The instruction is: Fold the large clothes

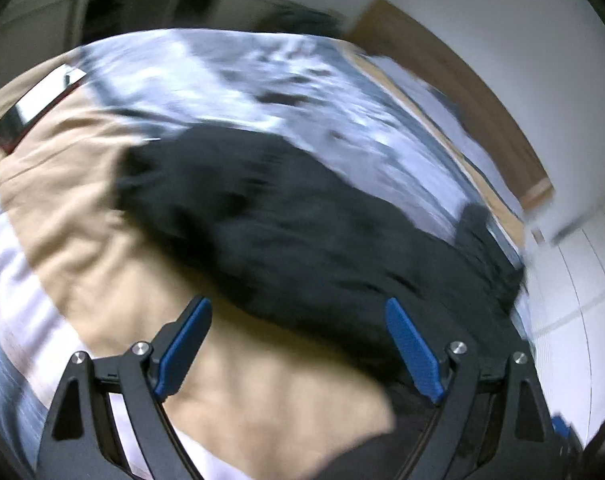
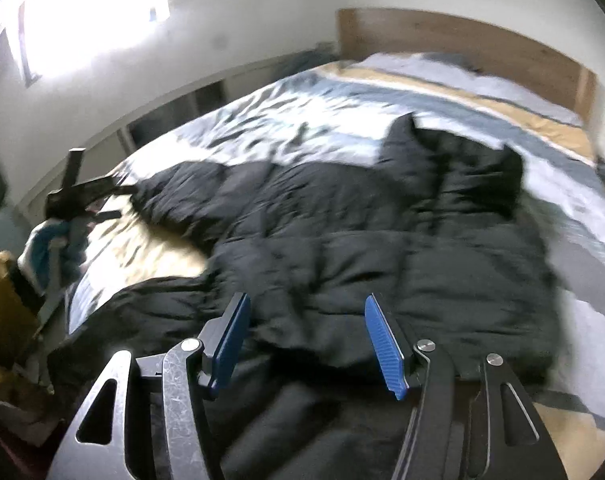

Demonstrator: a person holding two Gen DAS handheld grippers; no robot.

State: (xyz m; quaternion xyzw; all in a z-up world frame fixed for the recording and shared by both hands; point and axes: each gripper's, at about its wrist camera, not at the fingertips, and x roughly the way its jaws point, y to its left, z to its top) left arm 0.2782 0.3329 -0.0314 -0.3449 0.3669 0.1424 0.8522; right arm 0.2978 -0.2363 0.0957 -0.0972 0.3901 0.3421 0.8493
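A: Jacket, black and puffy, lies spread over the bed, on the patterned bedcover. One sleeve reaches out to the left in your right wrist view, and two dark points of it stick up toward the headboard.

B: Your tongs?

A: Right tongs stand about half apart, blue pads clear of the fabric, nothing pinched. They hang over the near edge of the jacket. No earlier frame, so that is all you get there.

B: Left?

A: Left tongs are wide apart, pads bare, holding nothing. Under them you see the tan band of the bedcover on the left and the jacket on the right. The right pad sits in front of the black fabric; touching or not, cannot tell, the picture is badly smeared.

B: Around it?

A: Blue-white print of the bedcover beyond the jacket, a pale pillow at the wooden headboard. In your right wrist view a dark stand-like thing sits at the bed's left corner, with a blue-and-white cloth just beside it. Bright window up left, white wall behind. The left view shows a flat red-edged item on the tan band, far left, too blurred to name.
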